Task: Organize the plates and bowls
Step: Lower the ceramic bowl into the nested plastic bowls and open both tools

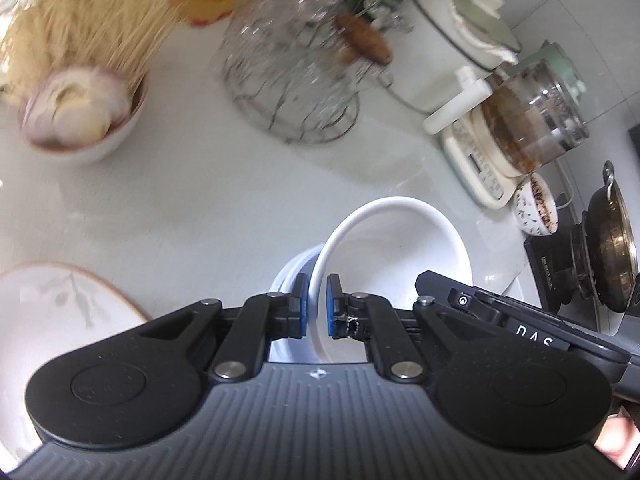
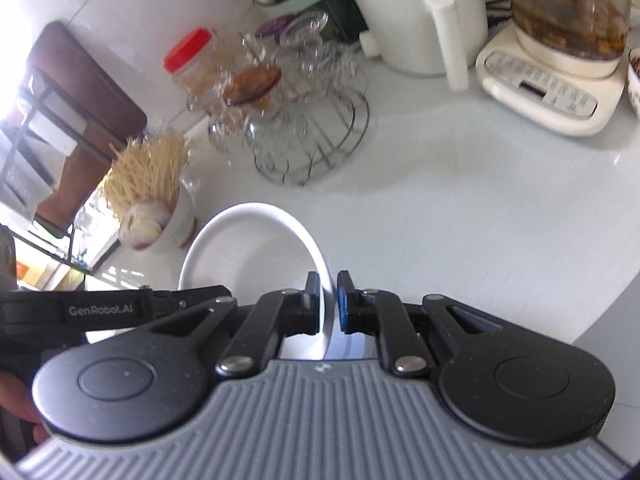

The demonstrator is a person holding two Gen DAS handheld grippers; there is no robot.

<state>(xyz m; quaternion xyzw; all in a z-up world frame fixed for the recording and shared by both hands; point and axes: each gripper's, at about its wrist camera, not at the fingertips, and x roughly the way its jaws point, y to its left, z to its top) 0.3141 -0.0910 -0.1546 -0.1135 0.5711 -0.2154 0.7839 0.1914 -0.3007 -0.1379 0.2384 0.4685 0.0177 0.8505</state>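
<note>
"GenRobot.AI" marks the left claw (image 2: pixel 168 306) arm.

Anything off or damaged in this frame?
Nothing spilled or broken. Only oddity: the white bowl is pinched at its rim by both the left gripper and the right gripper, and rides tilted above the counter.

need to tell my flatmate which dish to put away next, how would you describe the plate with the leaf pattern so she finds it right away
Start at the pale glossy countertop and come to its near edge, left of the left gripper. There lies the flat white plate with a thin brown rim. Grey leaf sprigs painted on its face set it apart from the plain white bowl that the gripper holds.
</note>
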